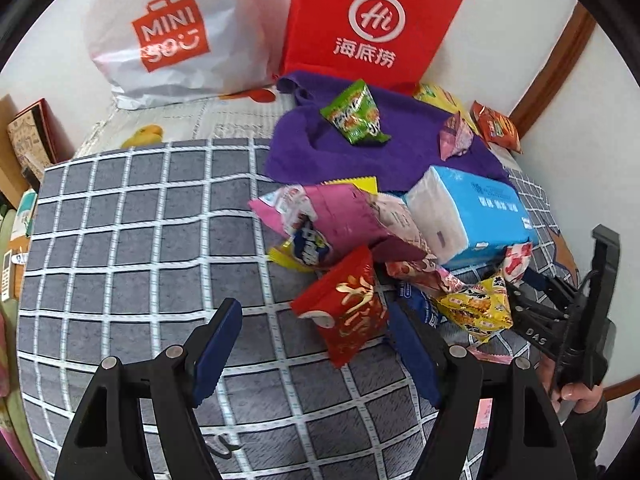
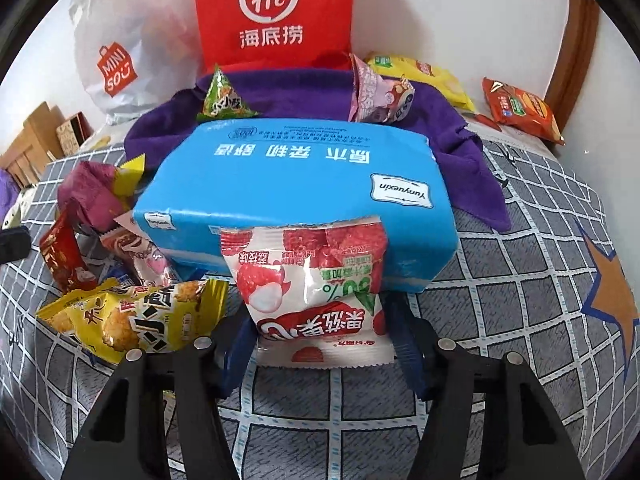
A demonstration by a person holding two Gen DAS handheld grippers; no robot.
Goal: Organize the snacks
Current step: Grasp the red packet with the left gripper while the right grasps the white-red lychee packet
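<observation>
While most of the snacks lay heaped beside the tissue pack [image 2: 296, 184] on the checked bed cover [image 1: 120, 240], sorting looked barely begun. Only the green packet [image 1: 356, 114] and a pink one [image 1: 454, 136] sat on the purple cloth [image 1: 340, 156], with two more by the wall. The right tongs [image 2: 320, 344] stood around the lychee packet [image 2: 316, 292]; whether they pinched it I couldn't tell. The left tongs [image 1: 316, 356] hung open beside the red packet [image 1: 348, 308], holding nothing.
</observation>
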